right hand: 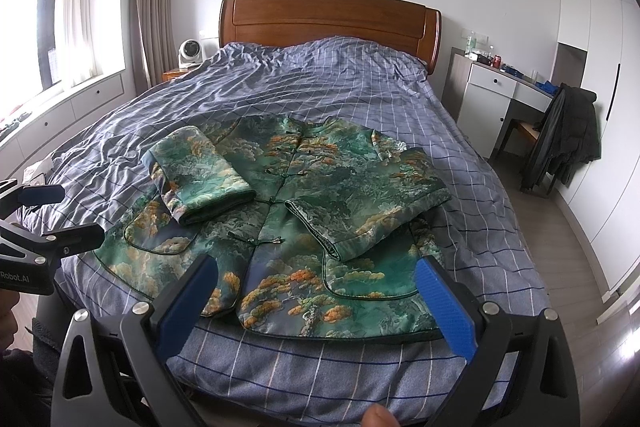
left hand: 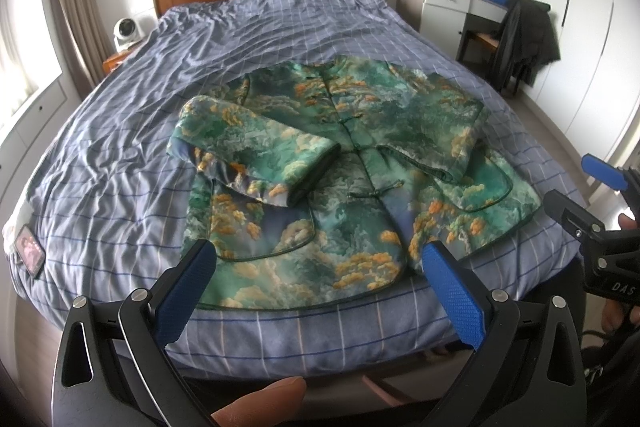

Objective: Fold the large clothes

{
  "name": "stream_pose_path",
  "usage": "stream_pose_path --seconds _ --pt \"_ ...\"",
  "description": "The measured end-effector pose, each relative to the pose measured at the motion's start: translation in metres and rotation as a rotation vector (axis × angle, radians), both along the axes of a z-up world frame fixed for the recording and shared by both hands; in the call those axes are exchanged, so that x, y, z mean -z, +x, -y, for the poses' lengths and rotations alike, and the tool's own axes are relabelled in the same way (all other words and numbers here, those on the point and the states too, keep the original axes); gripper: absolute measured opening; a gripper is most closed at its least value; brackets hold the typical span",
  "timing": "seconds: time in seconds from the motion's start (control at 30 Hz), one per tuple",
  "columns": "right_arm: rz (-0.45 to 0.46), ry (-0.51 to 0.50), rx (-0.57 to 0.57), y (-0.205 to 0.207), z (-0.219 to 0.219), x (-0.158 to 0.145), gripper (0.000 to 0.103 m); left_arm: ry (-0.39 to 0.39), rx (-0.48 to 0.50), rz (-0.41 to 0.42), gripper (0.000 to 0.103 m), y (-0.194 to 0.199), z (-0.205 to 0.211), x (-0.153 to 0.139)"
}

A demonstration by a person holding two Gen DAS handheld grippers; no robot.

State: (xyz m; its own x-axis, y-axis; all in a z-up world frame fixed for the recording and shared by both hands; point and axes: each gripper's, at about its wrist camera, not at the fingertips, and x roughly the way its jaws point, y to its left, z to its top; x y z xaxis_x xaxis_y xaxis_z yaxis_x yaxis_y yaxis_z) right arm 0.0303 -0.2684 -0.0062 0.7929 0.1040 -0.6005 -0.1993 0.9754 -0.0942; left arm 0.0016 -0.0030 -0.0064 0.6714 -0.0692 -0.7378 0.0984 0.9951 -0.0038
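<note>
A bedroom with white walls holds a wide bed (left hand: 120, 131) with a wooden headboard (right hand: 330, 17), covered by a wrinkled blue-grey checked duvet. A green jacket (left hand: 360, 163) printed with orange and pale clouds lies front side up near the foot of the bed, directly ahead of both grippers, its knotted fastenings running down the middle. Both sleeves are folded inward across the chest (the cuffs nearly meet near the centre line). The hem lies closest to the grippers, the collar farthest away.

The left gripper (left hand: 320, 291) is held above the foot edge of the bed, its blue-padded fingers spread wide apart and empty, the jacket's hem just beyond them. The right gripper (right hand: 320, 303) is held beside it, fingers likewise spread wide and holding nothing, with the hem just past its fingertips. A fingertip of the person shows at the bottom edge of each wrist view.

Far beyond the grippers and to their right, a white counter (right hand: 504, 83) with drawers carries small bottles and a red can; a dark coat (right hand: 568, 135) hangs over a chair beside it. To the far left, a small white fan (right hand: 191, 53) sits on a bedside stand by the curtains.
</note>
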Motion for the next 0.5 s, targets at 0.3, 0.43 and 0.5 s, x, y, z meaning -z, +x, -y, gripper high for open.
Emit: stream_pose_path --seconds 0.3,0.43,0.5 --pt "-0.002 0.000 -0.001 -0.0009 -0.0007 0.0004 0.101 0.000 0.000 -0.001 0.103 0.0003 0.0001 0.0014" --pt "-0.002 0.001 0.001 -0.0010 -0.0008 0.0002 0.101 0.000 0.000 -0.001 0.103 0.0005 0.0000 0.0016" --pt "-0.001 0.001 0.000 -0.0008 -0.0009 0.0000 0.101 -0.002 -0.002 -0.001 0.103 0.0005 -0.0001 0.0023"
